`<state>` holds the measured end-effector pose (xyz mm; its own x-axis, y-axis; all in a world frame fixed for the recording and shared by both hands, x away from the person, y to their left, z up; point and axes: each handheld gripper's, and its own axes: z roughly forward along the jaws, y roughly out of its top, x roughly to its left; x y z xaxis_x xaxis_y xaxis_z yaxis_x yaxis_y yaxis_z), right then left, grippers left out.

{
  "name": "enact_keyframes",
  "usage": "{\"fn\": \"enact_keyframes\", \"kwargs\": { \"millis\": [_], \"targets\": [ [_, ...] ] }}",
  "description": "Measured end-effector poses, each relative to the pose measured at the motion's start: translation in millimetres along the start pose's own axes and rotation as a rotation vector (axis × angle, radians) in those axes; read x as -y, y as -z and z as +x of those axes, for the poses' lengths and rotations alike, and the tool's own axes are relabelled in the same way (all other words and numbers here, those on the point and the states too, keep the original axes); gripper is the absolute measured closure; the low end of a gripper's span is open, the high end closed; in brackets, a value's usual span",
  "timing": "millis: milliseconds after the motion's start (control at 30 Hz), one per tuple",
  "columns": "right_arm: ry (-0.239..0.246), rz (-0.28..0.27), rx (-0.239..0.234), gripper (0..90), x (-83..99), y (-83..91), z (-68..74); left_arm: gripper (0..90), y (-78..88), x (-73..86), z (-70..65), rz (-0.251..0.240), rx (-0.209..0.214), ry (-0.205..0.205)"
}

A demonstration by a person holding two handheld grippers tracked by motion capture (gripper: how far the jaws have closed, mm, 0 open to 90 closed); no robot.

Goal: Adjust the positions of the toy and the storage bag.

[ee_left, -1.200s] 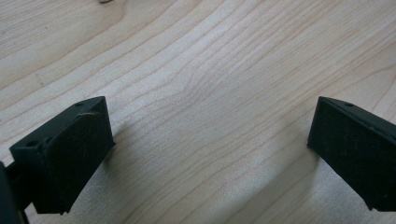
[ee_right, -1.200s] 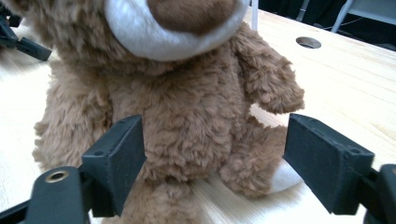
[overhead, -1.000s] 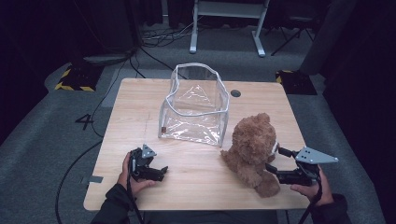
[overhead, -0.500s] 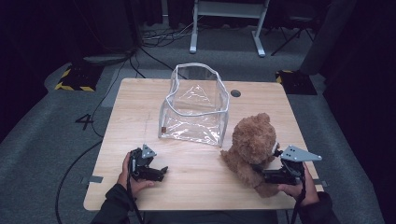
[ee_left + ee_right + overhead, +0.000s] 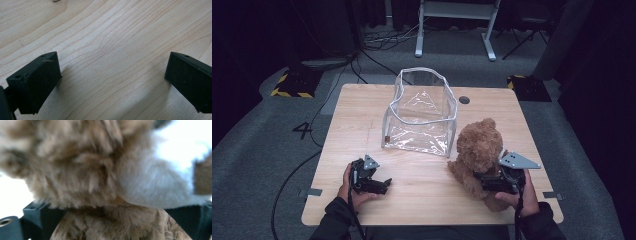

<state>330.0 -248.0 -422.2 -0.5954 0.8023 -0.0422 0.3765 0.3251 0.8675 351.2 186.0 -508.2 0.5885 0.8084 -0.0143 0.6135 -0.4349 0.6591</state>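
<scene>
Surface [image 5: 422, 195]: pale wood with clear grain lines, rectangular, with a small dark round hole [image 5: 464, 100] near the far edge.
Bear [image 5: 479, 150]: brown plush with long shaggy fur, with a white patch seen in the right gripper view; it sits upright on the right part of the surface, just beside the bag.
Bag [image 5: 419, 112]: clear soft plastic with a pale rim, boxy shape, open at the top; it stands at the middle of the surface and I see nothing inside.
Left tool [image 5: 112, 82]: black flat pads, wide apart, holding nothing; it hangs low over bare wood near the front left edge, well apart from the bear.
Right tool [image 5: 497, 179]: its jaws stand on both sides of the bear's lower body, the fur between them; a grey three-cornered plate is on top.
Around: grey carpet floor [image 5: 262, 150], black cables [image 5: 377, 55], a white frame [image 5: 457, 20] behind the surface.
</scene>
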Motion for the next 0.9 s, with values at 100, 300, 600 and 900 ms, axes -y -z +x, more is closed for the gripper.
{"fn": "enact_keyframes", "kwargs": {
  "millis": [100, 300, 600, 900],
  "targets": [
    [-0.003, 0.014, -0.027, 6.2, 0.2, -3.9, 1.2, 0.3, 0.0, 0.0, 0.0, 0.000, 0.000, 0.000],
    [0.011, 0.038, -0.105, 14.5, 7.7, -11.0, 0.2, 0.3, -0.1, 0.1, -0.2, -0.001, 0.000, 0.003],
    [0.023, -0.014, -0.116, 41.5, 13.6, -10.2, -11.9, 0.3, -0.1, 0.1, -0.2, 0.000, 0.000, 0.003],
    [0.052, -0.050, -0.080, 66.0, 18.3, -6.1, -20.9, 0.3, 0.0, 0.0, -0.1, 0.000, 0.000, 0.002]
  ]
}}
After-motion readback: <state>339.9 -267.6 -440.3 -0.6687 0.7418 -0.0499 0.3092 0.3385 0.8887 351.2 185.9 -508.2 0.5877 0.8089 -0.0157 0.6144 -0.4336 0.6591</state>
